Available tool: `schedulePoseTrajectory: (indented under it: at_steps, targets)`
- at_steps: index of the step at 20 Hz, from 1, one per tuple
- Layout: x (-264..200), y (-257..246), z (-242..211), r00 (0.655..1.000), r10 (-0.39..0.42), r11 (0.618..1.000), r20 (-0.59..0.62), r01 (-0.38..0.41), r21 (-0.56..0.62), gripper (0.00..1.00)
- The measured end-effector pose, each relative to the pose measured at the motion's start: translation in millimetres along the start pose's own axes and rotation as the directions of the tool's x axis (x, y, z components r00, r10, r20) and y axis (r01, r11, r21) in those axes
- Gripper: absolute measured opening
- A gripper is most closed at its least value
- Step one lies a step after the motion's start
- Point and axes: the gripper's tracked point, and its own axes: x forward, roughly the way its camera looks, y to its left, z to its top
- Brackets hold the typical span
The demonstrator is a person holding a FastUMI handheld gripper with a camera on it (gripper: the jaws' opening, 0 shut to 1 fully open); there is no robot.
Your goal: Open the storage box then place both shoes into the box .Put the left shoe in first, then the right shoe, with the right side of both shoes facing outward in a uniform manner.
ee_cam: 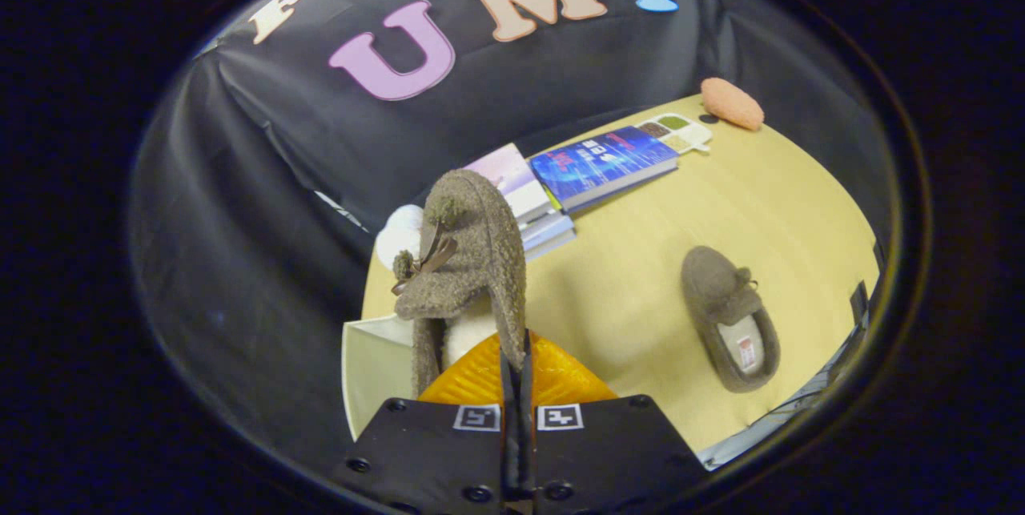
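My gripper (516,355) is shut on the rim of a grey-brown fuzzy shoe (468,259), which hangs toe-up above the table with its bow facing left and its pale lining showing by the fingers. Below and left of the held shoe, the pale storage box (370,367) shows a corner and part of an open wall. The second matching shoe (730,316) lies flat on the yellow table (641,291) to the right, opening up, toe pointing away.
Beyond the held shoe lies a stack of books (600,166), with a small palette-like tray (677,130) and an orange sponge (731,103) at the far table edge. A white round object (399,233) peeks from behind the shoe. Black cloth walls the booth.
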Motion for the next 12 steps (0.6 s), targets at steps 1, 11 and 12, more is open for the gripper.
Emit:
schedulePoseTrajectory:
  at_steps: [1,11,12]
  targets:
    - [-1,13,-1,1.0,0.023,1.0,-0.003,-0.023,-0.003,0.03]
    - [8,91,-84,0.973,0.133,0.983,-0.191,-0.154,-0.104,0.03]
    - [8,95,-92,0.969,0.136,0.98,-0.206,-0.162,-0.117,0.03]
